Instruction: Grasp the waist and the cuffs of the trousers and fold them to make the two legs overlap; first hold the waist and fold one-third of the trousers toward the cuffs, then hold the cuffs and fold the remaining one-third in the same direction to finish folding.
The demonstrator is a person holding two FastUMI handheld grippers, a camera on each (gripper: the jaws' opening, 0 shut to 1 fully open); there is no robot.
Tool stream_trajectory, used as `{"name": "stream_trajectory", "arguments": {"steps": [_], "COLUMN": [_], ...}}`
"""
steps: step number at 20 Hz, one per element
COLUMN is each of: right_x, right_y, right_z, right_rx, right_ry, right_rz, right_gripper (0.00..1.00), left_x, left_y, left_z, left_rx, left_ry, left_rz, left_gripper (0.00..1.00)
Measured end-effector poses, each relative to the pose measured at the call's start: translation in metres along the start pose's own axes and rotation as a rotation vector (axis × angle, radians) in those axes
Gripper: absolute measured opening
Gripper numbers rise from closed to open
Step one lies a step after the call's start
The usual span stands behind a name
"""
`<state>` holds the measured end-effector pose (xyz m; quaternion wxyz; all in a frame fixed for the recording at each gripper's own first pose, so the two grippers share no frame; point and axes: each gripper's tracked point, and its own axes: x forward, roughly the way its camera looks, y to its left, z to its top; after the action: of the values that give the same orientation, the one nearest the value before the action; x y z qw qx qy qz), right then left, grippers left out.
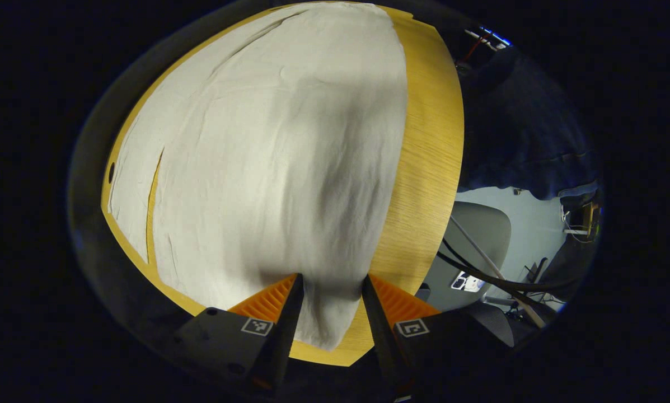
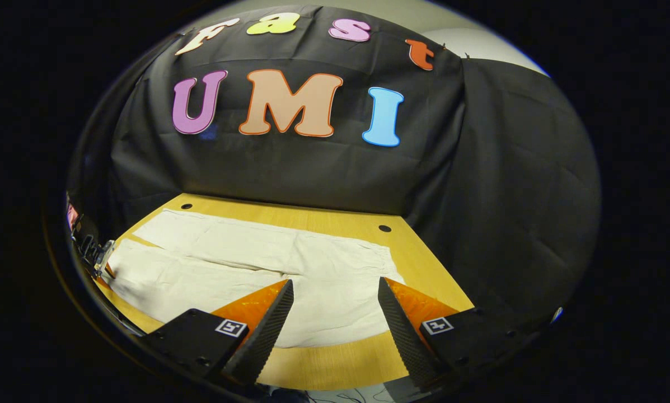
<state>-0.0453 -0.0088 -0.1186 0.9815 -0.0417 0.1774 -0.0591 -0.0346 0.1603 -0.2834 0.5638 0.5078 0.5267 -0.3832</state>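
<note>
The trousers (image 1: pixel 267 168) lie spread flat on the bench (image 1: pixel 430 145), a pale off-white cloth that covers most of its wooden top. In the left gripper view the cloth runs from near the camera to the far end, with soft creases along its length and a narrow slit at the left where a strip of bench shows between the 2 legs. A grey shadow falls down the middle of the cloth. In the right gripper view the trousers (image 2: pixel 239 263) lie across the bench (image 2: pixel 335 358) from left to right, the 2 legs parting toward the left, and a band of bare wood runs along the near edge and along the far edge, where 2 small dark holes sit in the top.

The left tongs (image 1: pixel 328 285) stand apart, their 2 fingers spread over the near end of the trousers, with cloth showing in the gap between them; I cannot tell whether either finger touches it. The right tongs (image 2: pixel 335 291) are likewise apart, held above the near edge of the trousers, nothing gripped between the fingers.

Beyond the bench in the right gripper view hangs the black booth wall (image 2: pixel 508 184). In the left gripper view, past the bench's right edge, a dark sleeve (image 1: pixel 519 129) shows, with a pale chair (image 1: pixel 480 235) and some cables (image 1: pixel 497 277) lower down.
</note>
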Motion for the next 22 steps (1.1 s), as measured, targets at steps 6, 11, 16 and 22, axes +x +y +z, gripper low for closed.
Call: {"name": "stream_trajectory", "arguments": {"steps": [6,11,16,22], "right_x": [0.012,0.025,0.047,0.079], "right_y": [-0.01,-0.022,-0.042,-0.059], "right_z": [-0.025,-0.055,-0.096,-0.133], "right_rx": [-0.065,-0.204,-0.437,-0.727], "right_ry": [0.069,0.142,0.247,0.391], "right_rz": [0.086,0.182,0.321,0.529], "right_gripper": [0.98,0.98,0.97,0.98], "left_x": [0.01,0.009,0.009,0.008], "left_y": [0.004,0.01,0.012,0.011], "left_z": [-0.005,-0.005,-0.003,-0.002], "left_rx": [-0.038,-0.025,-0.056,-0.127], "left_ry": [0.012,0.014,0.033,0.055], "left_rz": [0.028,0.042,0.05,0.062], "left_gripper": [0.26,0.0,0.0,0.0]}}
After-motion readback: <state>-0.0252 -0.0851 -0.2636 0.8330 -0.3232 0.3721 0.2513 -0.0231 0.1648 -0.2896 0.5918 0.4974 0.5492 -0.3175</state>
